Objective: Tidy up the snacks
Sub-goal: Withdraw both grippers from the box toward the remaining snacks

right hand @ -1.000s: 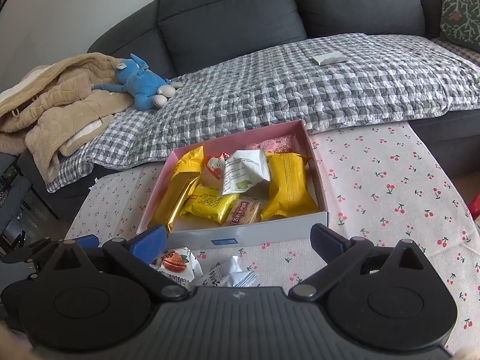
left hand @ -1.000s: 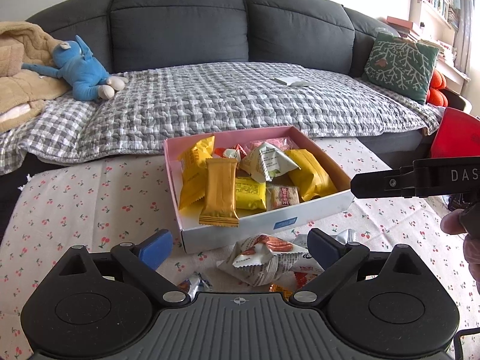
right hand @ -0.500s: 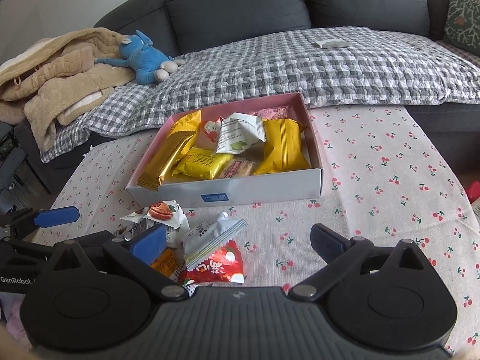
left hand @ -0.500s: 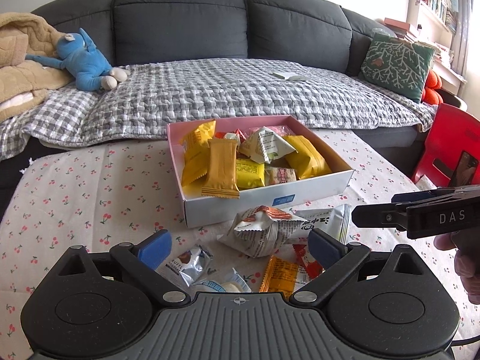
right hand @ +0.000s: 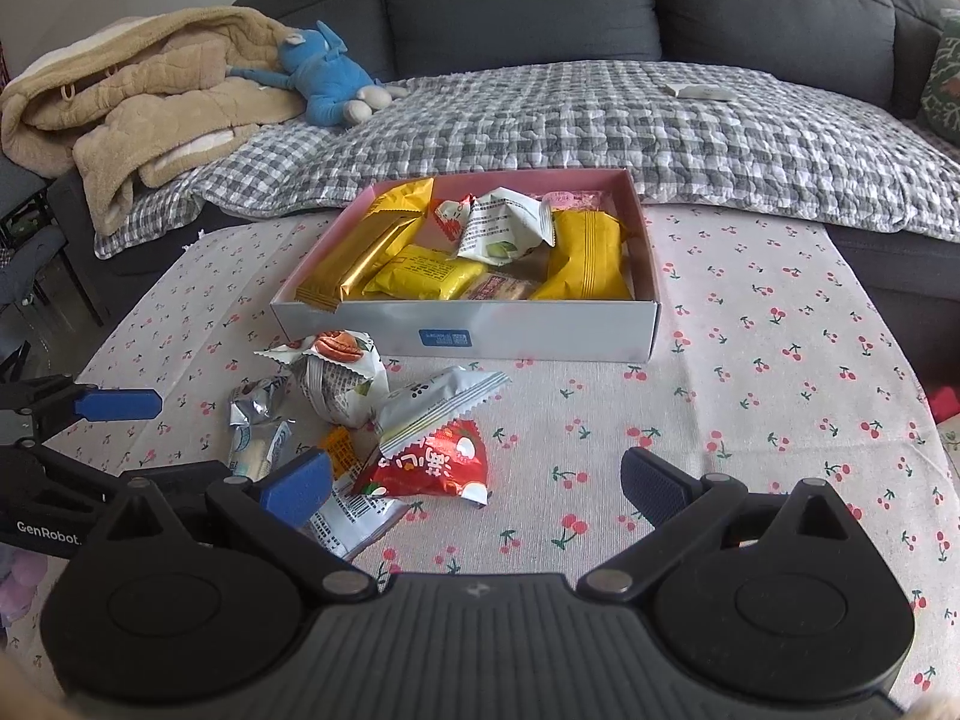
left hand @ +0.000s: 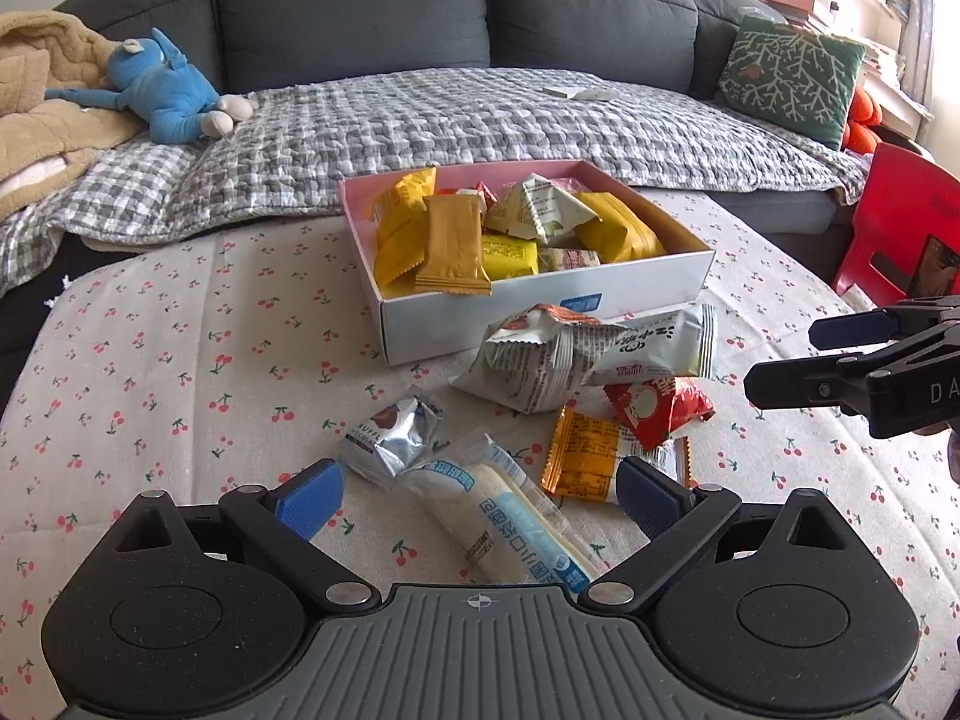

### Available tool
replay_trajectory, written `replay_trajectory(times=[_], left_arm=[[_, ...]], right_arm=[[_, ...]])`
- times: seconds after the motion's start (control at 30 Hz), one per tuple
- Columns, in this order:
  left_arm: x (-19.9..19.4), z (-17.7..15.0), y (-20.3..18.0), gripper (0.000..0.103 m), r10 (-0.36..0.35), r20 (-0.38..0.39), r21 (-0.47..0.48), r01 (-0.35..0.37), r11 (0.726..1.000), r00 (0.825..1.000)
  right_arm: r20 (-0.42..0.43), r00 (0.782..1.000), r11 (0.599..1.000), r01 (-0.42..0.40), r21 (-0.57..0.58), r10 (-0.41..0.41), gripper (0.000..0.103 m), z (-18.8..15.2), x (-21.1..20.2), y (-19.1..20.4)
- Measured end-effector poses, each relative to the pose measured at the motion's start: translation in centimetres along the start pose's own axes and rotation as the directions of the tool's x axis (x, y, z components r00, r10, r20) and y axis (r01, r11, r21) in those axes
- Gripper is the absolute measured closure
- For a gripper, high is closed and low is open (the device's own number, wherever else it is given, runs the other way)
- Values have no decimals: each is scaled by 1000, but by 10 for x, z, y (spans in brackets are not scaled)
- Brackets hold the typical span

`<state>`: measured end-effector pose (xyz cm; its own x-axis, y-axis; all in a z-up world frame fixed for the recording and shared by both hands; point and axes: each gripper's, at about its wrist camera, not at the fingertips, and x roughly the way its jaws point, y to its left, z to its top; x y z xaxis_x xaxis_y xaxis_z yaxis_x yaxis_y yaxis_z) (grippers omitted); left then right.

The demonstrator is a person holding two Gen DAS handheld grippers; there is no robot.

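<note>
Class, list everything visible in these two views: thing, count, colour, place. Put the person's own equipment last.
Box: one, white outside, pink inside, on the table, holding mostly yellow snack packets.
Loose snack packets: about six, white, silver, red, orange, on the tablecloth in front of the box.
Tablecloth: one, pale with cherries.
Sofa: one, dark grey, with a grey checked blanket.
Plush toy: one, blue, on the sofa.
Beige blanket: one, beside the toy.
Cushion: one, green.
Chair: one, red.
Left gripper: jaws open.
Right gripper: jaws open.
</note>
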<state>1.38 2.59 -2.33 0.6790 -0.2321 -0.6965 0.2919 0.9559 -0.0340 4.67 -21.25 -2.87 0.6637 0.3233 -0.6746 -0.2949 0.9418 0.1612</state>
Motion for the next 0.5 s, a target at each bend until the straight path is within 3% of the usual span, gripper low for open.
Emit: replay_trajectory(times=[0.2,0.33,0.47,0.5], left_arm=[[4,-10,-5,4,-25,-39,37,27,999,999],[7,-12,-8,5,-66,-60,12,67,998,996],[12,-15,-12,10,-58,-83,23,60,998,995],[14,-16,-12,16,-59,-94,21,61,998,994]], right_arm=[[-39,999,1000,-3,-13,3,0,-9,7,7],[-66,997,997,-42,-61,38,2,-14,16,18],[-91,992,993,-97,-68,90,16,-14,24,21],[-99,990,992,-109,-67,102,21,-14,27,22]])
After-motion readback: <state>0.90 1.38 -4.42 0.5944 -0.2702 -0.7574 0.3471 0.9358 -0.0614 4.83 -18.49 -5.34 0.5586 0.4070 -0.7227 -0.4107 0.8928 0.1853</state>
